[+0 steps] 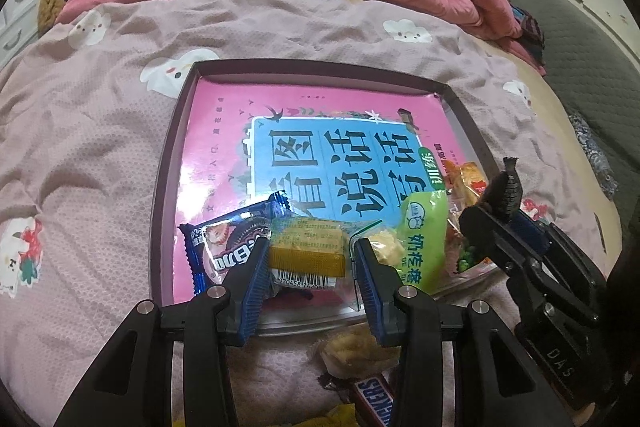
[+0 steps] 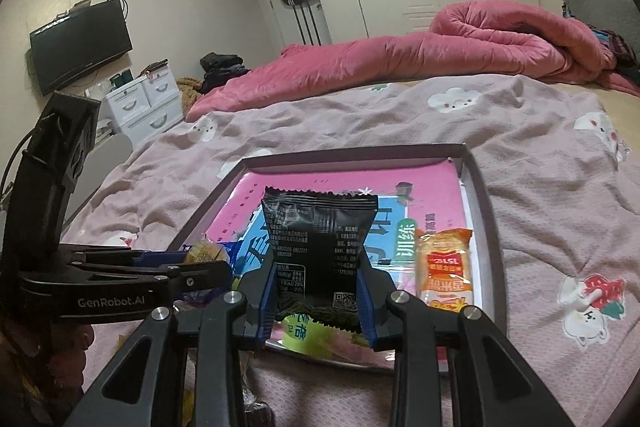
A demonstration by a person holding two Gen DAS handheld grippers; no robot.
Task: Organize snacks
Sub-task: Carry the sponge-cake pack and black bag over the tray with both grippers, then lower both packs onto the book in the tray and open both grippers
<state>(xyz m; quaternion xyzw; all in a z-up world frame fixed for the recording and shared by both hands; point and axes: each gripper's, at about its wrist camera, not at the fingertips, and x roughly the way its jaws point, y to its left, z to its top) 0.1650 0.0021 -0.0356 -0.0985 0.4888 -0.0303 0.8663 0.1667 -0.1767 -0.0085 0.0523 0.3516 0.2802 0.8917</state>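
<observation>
While both grippers carry packets over the near edge of the tray (image 1: 168, 163), the step in hand looks like depositing snacks into it. Left gripper (image 1: 310, 263): jaws partly closed on a clear-wrapped yellow cake (image 1: 308, 247), held just above the tray's near rim beside an Oreo packet (image 1: 228, 247) and a green packet (image 1: 424, 239). Right gripper (image 2: 318, 291): jaws narrow, pinching a black packet (image 2: 320, 231) upright above the tray, an orange packet (image 2: 446, 267) lying to its right. Next move likely calls for lowering and releasing each onto bare tray floor. A Snickers bar (image 1: 372, 399) lies on the bedspread (image 1: 80, 147), cut off by the frame; other loose snacks there are blurred.
</observation>
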